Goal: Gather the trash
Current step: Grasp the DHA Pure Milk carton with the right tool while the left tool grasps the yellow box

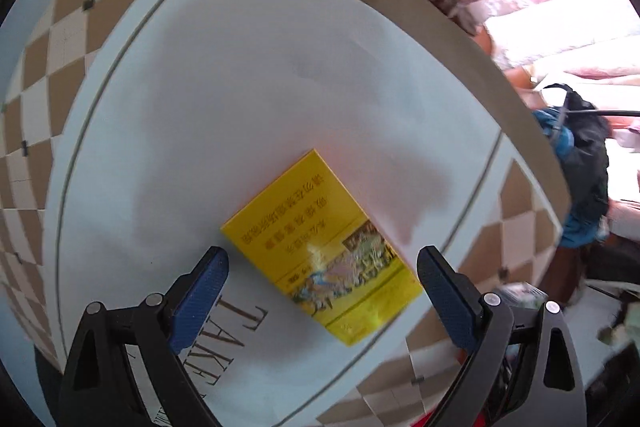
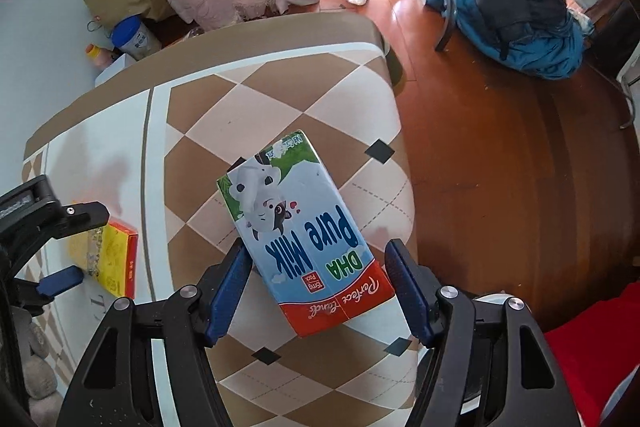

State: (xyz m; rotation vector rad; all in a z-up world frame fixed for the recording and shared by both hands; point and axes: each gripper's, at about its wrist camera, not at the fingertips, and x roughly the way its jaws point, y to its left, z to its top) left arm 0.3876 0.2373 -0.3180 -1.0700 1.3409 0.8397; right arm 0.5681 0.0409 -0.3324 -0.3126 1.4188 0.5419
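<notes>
While both grippers were over the table, each one had a piece of trash between its blue fingers. The left gripper stood wide apart, and the yellow box lay flat on the white middle part of the table cover, between the fingertips but touching neither. The right gripper was also spread. The milk carton lay flat on the brown and cream checked part near the table edge; its left finger was at the carton's side, while the right finger was just beside it. From the right wrist view, the yellow box and the left gripper were seen at the left. A blue and black backpack lay on the wooden floor, well apart.
</notes>
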